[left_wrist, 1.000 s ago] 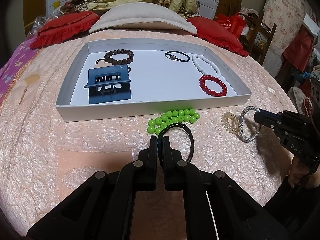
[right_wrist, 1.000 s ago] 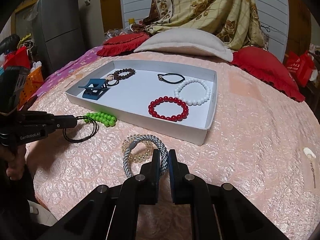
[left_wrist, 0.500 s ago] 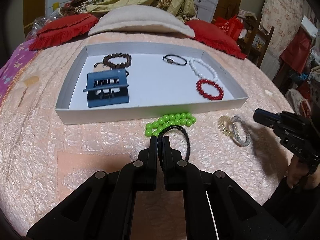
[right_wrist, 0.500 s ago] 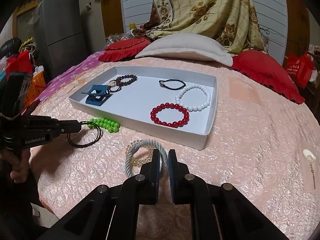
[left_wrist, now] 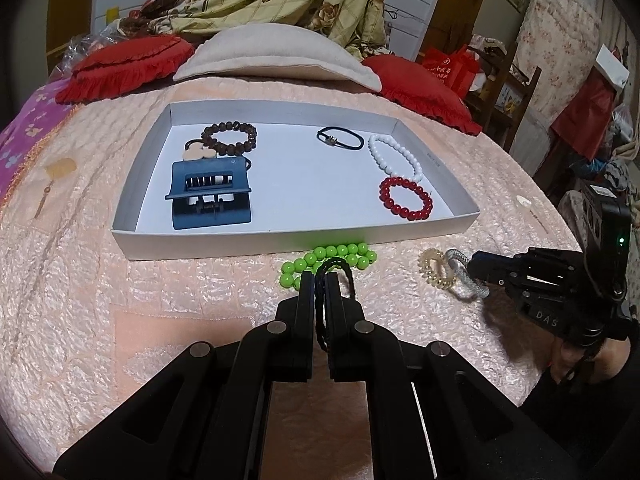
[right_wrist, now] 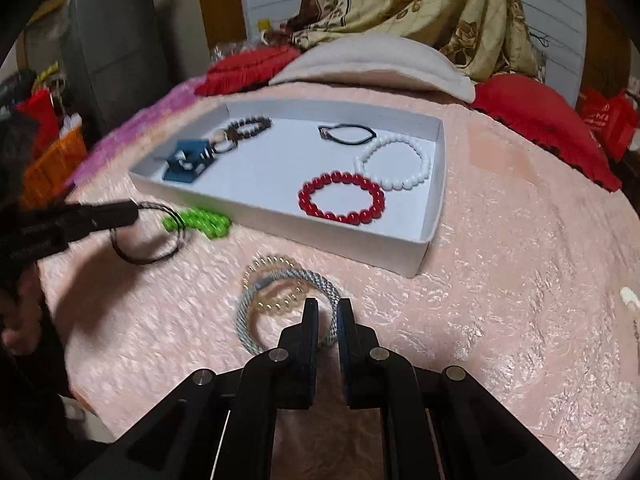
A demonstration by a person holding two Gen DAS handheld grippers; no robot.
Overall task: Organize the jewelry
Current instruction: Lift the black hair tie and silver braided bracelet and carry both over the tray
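My left gripper [left_wrist: 319,276] is shut on a black braided ring [left_wrist: 349,276], which hangs from its tips just in front of a green bead bracelet [left_wrist: 340,254] lying on the pink bedspread. My right gripper [right_wrist: 327,306] is shut on the near rim of a silver woven bracelet [right_wrist: 244,316]. That bracelet overlaps a gold spiral hair tie [right_wrist: 260,268]. The right wrist view is blurred and shows the left gripper [right_wrist: 134,210] with the black ring [right_wrist: 144,258] at the left. Beyond both stands the white tray [left_wrist: 280,240].
Inside the tray lie a blue claw clip [left_wrist: 210,196], a brown bead bracelet [left_wrist: 230,138], a black hair tie [left_wrist: 340,140], a white bead bracelet [left_wrist: 394,156] and a red one [left_wrist: 406,198]. Red cushions and a beige pillow [left_wrist: 280,60] line the bed's far side.
Both grippers keep their holds. The silver bracelet stood upright a second ago and now lies lower, against the gold hair tie. The black ring now looks narrower in the left wrist view.
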